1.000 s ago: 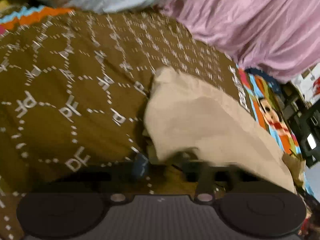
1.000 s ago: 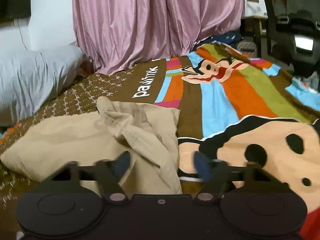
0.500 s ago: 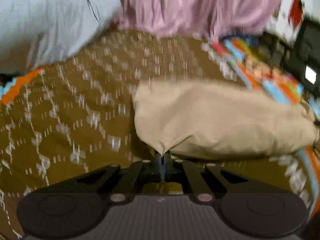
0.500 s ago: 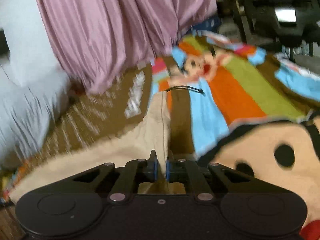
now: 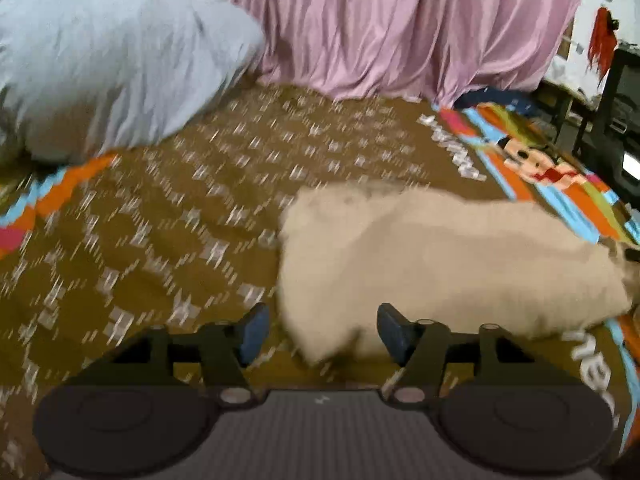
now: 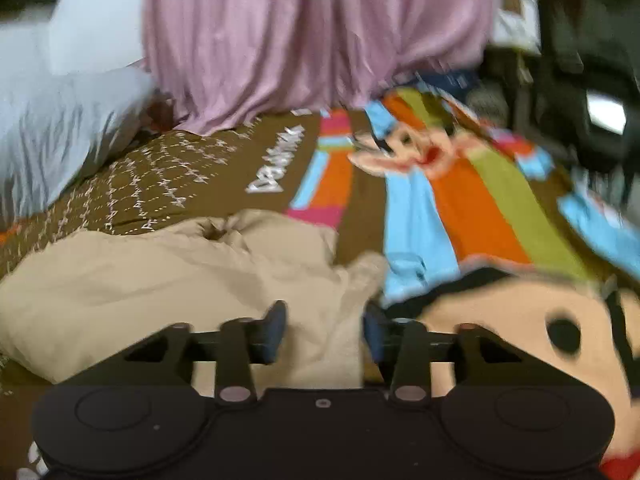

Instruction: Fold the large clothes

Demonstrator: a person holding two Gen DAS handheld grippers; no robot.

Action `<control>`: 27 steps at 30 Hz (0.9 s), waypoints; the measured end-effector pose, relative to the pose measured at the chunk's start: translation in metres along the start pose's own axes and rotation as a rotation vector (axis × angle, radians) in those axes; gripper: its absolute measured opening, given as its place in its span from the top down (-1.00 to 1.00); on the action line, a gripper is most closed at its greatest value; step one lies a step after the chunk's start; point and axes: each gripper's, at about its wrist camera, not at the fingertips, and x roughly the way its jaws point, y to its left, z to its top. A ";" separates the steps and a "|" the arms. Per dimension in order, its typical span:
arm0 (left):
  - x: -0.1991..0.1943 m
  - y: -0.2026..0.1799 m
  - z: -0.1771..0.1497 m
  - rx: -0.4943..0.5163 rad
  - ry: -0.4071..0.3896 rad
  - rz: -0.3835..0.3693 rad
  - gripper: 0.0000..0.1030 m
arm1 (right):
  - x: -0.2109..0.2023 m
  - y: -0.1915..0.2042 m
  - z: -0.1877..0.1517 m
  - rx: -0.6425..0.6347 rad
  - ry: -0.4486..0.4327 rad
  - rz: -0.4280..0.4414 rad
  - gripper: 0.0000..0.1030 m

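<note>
- Two hand-held grippers in view, one per wrist camera; both frames carry motion blur.
- Left gripper (image 5: 319, 330): jaws spread wide, blue-padded fingertips (image 5: 253, 330) well apart. A hanging corner of the beige garment (image 5: 440, 264) sits in the gap between them; neither pad is pressed on the cloth.
- Right gripper (image 6: 325, 330): jaws spread wide as well, blue pads (image 6: 274, 328) either side of a strip of the beige garment (image 6: 160, 280). Whether the pads touch the fabric cannot be told through the blur.
- Garment: a bunched, partly folded beige bundle lying on the bedspread (image 5: 160, 220), on its brown patterned part next to where the coloured stripes begin. In the right wrist view its wrinkled end lies just beside the blue stripe of the bedspread (image 6: 420, 220), and a small dark hole or eyelet shows near its top edge.
- Bedspread: brown field with white dashed pattern and white lettering, then pink, orange, blue and green stripes with a cartoon monkey face near the right gripper.
- Grey-blue pillow (image 5: 100, 60) lies at the far left corner of the bed, well apart from the garment; also seen in the right view (image 6: 60, 132).
- Pink curtain (image 5: 400, 20) hangs behind the far edge of the bed, its hem touching the bedspread (image 6: 300, 32).
- Dark furniture (image 6: 580, 60) stands beyond the right edge of the bed; details too blurred.
</note>
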 end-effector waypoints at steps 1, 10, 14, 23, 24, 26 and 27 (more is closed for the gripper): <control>0.005 -0.009 0.008 0.007 -0.011 0.009 -0.35 | 0.003 0.009 0.005 -0.026 -0.013 0.008 -0.26; 0.099 -0.079 0.028 0.070 0.076 0.185 -0.29 | 0.046 0.097 0.027 -0.356 -0.126 -0.409 -0.68; 0.112 -0.060 0.008 0.005 0.113 0.199 -0.29 | 0.038 0.061 0.019 -0.272 -0.092 -0.407 -0.66; 0.110 -0.048 -0.004 -0.019 0.102 0.210 -0.30 | 0.057 0.122 0.016 -0.290 -0.132 0.051 -0.80; 0.112 -0.047 -0.004 -0.019 0.108 0.213 -0.30 | 0.068 0.136 0.014 -0.309 -0.119 0.065 -0.80; 0.114 -0.044 -0.004 -0.024 0.116 0.210 -0.29 | 0.096 0.155 0.010 -0.345 -0.042 0.051 -0.79; 0.116 -0.042 -0.006 -0.022 0.113 0.207 -0.29 | 0.109 0.156 0.004 -0.330 -0.008 0.044 -0.80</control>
